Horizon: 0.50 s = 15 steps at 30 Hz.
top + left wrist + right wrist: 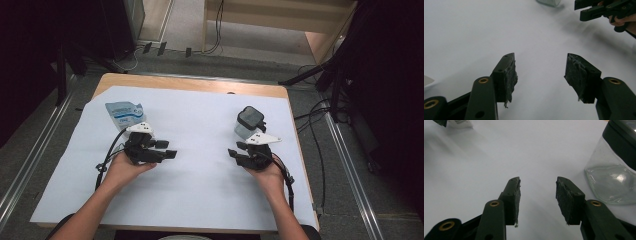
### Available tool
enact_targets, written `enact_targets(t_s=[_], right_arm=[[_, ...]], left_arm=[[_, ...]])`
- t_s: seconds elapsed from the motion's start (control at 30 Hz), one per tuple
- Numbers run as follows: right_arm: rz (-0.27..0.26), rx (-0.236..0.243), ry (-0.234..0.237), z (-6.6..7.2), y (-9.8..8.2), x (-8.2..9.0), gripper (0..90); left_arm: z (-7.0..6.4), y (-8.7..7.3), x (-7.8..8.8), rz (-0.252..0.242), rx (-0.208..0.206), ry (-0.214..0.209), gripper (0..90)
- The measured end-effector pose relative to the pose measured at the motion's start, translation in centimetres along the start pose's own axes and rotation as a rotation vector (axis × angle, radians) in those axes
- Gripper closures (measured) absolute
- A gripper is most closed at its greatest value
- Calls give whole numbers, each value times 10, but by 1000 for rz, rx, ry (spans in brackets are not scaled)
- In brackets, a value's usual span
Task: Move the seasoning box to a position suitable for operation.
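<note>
A blue and white pouch (125, 114) lies at the left of the white sheet (200, 180), just beyond my left gripper (167, 149). A clear jar with a dark lid (248, 122) stands at the right, just behind my right gripper (236, 149). The two grippers point toward each other across the middle of the sheet. In the left gripper view my left gripper (540, 72) is open, with only the sheet between its pads. My right gripper (537, 195) is open too, and the jar (616, 170) stands close to the right of its jaws, apart from them.
The sheet covers a wooden table (190, 82) whose far edge shows bare. Dark stands and cables (320, 125) crowd the floor on both sides. The left gripper view catches my right gripper (599, 10) at the top right; the pouch (461, 122) peeks in at the right gripper view's top.
</note>
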State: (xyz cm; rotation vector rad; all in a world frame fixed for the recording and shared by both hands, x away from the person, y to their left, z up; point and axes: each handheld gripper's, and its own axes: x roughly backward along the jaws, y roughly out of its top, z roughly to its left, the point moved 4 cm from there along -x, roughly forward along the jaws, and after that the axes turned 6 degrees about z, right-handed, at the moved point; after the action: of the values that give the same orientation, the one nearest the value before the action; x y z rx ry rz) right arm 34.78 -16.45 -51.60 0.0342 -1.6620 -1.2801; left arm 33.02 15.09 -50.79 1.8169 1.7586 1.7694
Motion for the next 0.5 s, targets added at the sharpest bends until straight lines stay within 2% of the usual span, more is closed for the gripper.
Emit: enact_targets(t_s=[0.1, 0.27, 0.4, 0.43, 0.5], right_arm=[[-5, -9, 24, 0, 0, 2, 554], [11, -60, 80, -4, -1, 1, 529], [4, -49, 73, -6, -1, 2, 509], [4, -49, 72, -6, -1, 2, 504], [4, -48, 73, -6, -1, 1, 495]], left_arm=[[-1, 0, -3, 18, -12, 5, 411], [-1, -2, -6, 46, -44, 26, 412], [-1, -2, -5, 49, -46, 32, 410], [-1, -2, -5, 56, -42, 48, 403], [-3, -1, -4, 59, -46, 42, 389]])
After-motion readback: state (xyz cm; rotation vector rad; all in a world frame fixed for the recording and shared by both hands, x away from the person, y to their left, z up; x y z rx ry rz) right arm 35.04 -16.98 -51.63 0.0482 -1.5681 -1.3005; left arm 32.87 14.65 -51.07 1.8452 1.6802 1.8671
